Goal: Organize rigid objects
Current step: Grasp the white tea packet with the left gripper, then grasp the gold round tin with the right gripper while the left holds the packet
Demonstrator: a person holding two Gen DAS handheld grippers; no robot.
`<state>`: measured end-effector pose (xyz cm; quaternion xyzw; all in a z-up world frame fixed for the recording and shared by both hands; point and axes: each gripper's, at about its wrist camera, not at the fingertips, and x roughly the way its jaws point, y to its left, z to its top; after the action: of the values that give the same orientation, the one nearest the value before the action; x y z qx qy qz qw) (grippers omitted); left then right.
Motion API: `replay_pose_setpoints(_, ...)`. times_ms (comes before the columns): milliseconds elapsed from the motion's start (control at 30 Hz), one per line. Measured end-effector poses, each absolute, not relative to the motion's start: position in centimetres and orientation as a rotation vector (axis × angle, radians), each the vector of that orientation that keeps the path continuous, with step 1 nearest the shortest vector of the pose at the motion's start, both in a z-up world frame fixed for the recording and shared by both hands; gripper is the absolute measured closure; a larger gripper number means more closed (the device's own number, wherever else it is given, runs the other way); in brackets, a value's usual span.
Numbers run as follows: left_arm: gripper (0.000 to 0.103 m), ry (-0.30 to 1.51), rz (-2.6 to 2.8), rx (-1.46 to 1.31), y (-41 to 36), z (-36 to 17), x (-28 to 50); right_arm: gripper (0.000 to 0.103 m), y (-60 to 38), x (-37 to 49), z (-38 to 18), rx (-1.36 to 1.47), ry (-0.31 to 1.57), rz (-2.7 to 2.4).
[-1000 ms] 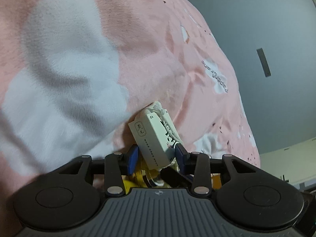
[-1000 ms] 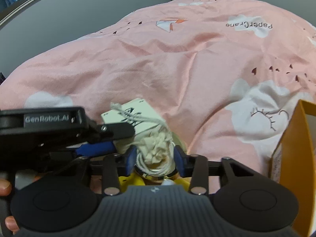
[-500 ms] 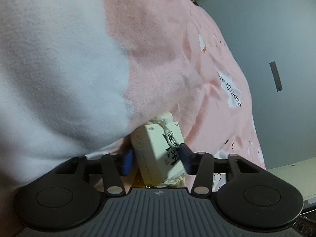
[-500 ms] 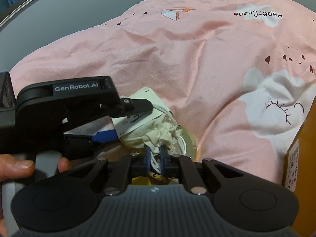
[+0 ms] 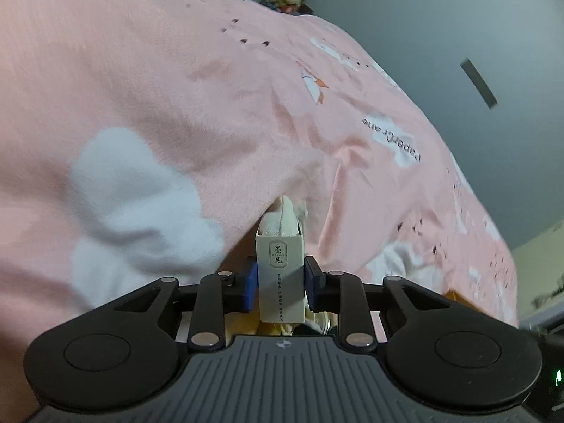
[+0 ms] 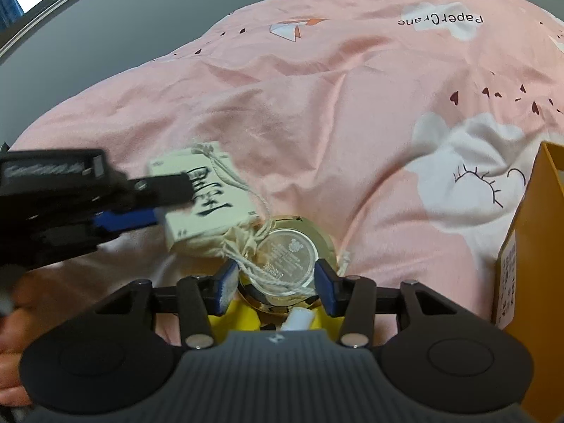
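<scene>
Grip on the cream box [image 5: 281,275] comes from the left gripper [image 5: 281,283], whose jaws have just been closing and now press its two narrow sides, which is why it stands on end between the blue pads [image 5: 251,283]; a cloth pouch [image 5: 283,216] pokes out of its far end, so the squeeze likely keeps both together. Seen from the right wrist, the same box [image 6: 208,199] hangs clear of the pink quilt [image 6: 352,105] at near left, its drawstring [image 6: 246,190] trailing down towards the round gold tin [image 6: 287,255]; that loose cord could snag as the box moves away. The right gripper [image 6: 275,278] has just been opening; its jaws stand moderately wide on either side of the tin without pressing it, probably to let the cord go. At far right stands an orange box [image 6: 528,246], plausibly where these items belong; the yellow item [image 6: 239,317] under the tin is too hidden to name.
</scene>
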<state>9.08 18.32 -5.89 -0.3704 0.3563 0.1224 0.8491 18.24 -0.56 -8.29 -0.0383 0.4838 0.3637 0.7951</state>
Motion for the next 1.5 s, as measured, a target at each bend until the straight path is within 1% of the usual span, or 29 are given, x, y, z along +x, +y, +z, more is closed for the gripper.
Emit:
replay_pose_setpoints(100, 0.073, 0.730, 0.311, -0.633, 17.9, -4.1, 8.0, 0.045, -1.1, 18.2, -8.0, -0.050, 1.040, 0.792)
replay_pose_setpoints(133, 0.073, 0.732, 0.316, -0.616, 18.0, -3.9, 8.0, 0.040, -1.3, 18.2, -7.9, -0.047, 1.035, 0.785)
replay_pose_setpoints(167, 0.073, 0.752, 0.305, -0.616, 18.3, -3.9, 8.0, 0.039, -1.5, 18.2, -7.8, -0.044, 1.035, 0.779)
replay_pose_setpoints(300, 0.073, 0.797, 0.280, -0.631, 18.3, -5.0, 8.5, 0.040, -1.7, 18.9, -7.8, -0.026, 1.048, 0.753)
replay_pose_setpoints(433, 0.068, 0.821, 0.259, -0.670, 18.3, -6.3, 8.9, 0.048, -1.6, 20.4, -9.3, 0.035, 1.122, 0.720)
replay_pose_setpoints(467, 0.068, 0.822, 0.260, -0.684, 18.4, -6.6, 8.8, 0.049, -1.8, 20.8, -9.7, 0.066, 1.146, 0.714)
replay_pose_setpoints(567, 0.068, 0.841, 0.271, -0.709, 18.8, -7.6, 9.0, 0.047, -2.1, 21.6, -11.1, 0.146, 1.198, 0.695)
replay_pose_setpoints(700, 0.069, 0.838, 0.281, -0.733, 19.0, -8.4, 9.1, 0.040, -2.2, 22.5, -12.4, 0.238, 1.234, 0.687)
replay_pose_setpoints(900, 0.069, 0.835, 0.291, -0.722, 18.9, -8.5, 9.2, 0.040, -1.6, 22.9, -13.2, 0.272, 1.236, 0.699)
replay_pose_setpoints(967, 0.069, 0.833, 0.291, -0.721, 18.8, -8.5, 9.2, 0.045, -1.5, 22.7, -12.8, 0.252, 1.228, 0.699)
replay_pose_setpoints(1033, 0.069, 0.833, 0.291, -0.720, 18.7, -8.5, 9.2, 0.057, -1.7, 22.2, -12.0, 0.220, 1.201, 0.697)
replay_pose_setpoints(1067, 0.069, 0.833, 0.291, -0.719, 18.8, -8.5, 9.2, 0.060, -1.9, 21.9, -11.5, 0.214, 1.189, 0.697)
replay_pose_setpoints(1133, 0.069, 0.834, 0.292, -0.716, 18.8, -8.5, 9.2, 0.071, -2.5, 21.0, -10.2, 0.200, 1.154, 0.706)
replay_pose_setpoints(1200, 0.069, 0.834, 0.294, -0.714, 18.8, -8.4, 9.3, 0.075, -2.9, 20.5, -9.0, 0.201, 1.125, 0.726)
replay_pose_setpoints(1333, 0.069, 0.833, 0.293, -0.713, 18.8, -8.5, 9.2, 0.075, -2.6, 19.6, -7.5, 0.202, 1.089, 0.776)
replay_pose_setpoints(1400, 0.069, 0.832, 0.293, -0.715, 18.8, -8.6, 9.2, 0.074, -1.7, 19.7, -7.3, 0.156, 1.067, 0.774)
replay_pose_setpoints(1433, 0.069, 0.832, 0.293, -0.715, 18.8, -8.6, 9.2, 0.069, -1.4, 19.6, -7.3, 0.147, 1.061, 0.773)
replay_pose_setpoints(1500, 0.069, 0.833, 0.294, -0.712, 18.8, -8.6, 9.2, 0.064, -1.4, 20.0, -7.4, 0.181, 1.073, 0.779)
